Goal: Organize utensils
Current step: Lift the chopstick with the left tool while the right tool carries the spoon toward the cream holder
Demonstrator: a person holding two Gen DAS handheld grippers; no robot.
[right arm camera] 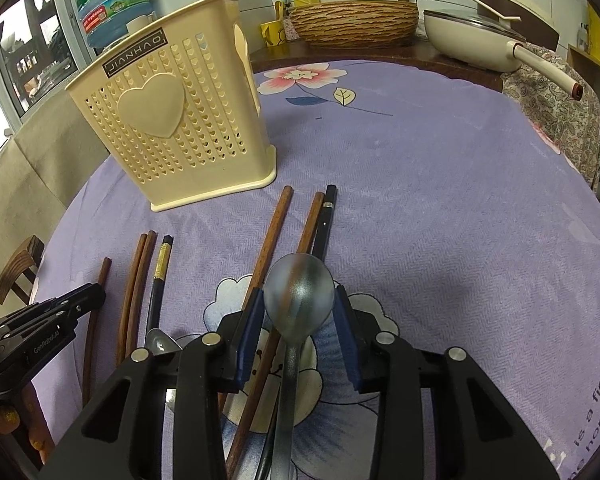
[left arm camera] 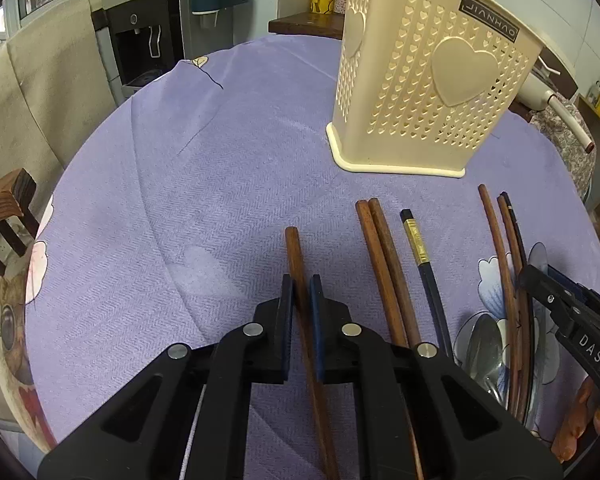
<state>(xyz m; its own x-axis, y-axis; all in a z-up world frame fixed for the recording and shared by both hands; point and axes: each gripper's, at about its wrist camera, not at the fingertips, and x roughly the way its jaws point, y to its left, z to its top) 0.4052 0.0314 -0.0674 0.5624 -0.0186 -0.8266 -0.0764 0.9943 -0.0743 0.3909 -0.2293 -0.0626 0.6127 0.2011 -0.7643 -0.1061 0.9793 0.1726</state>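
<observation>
Left wrist view: a round table under a lilac flowered cloth (left arm camera: pixel 220 160); a water dispenser (left arm camera: pixel 140 28) stands behind. The left gripper (left arm camera: pixel 301 296) is closed on a brown wooden chopstick (left arm camera: pixel 296 256) lying apart from the other chopsticks (left arm camera: pixel 384 256), before the cream perforated utensil holder (left arm camera: pixel 428 92).

Right wrist view: only here appear the basin (right arm camera: pixel 352 20) and pan (right arm camera: pixel 472 40). The right gripper (right arm camera: pixel 298 304), partly open, pinches the metal spoon (right arm camera: pixel 298 292) by its bowl above more chopsticks (right arm camera: pixel 272 240).
</observation>
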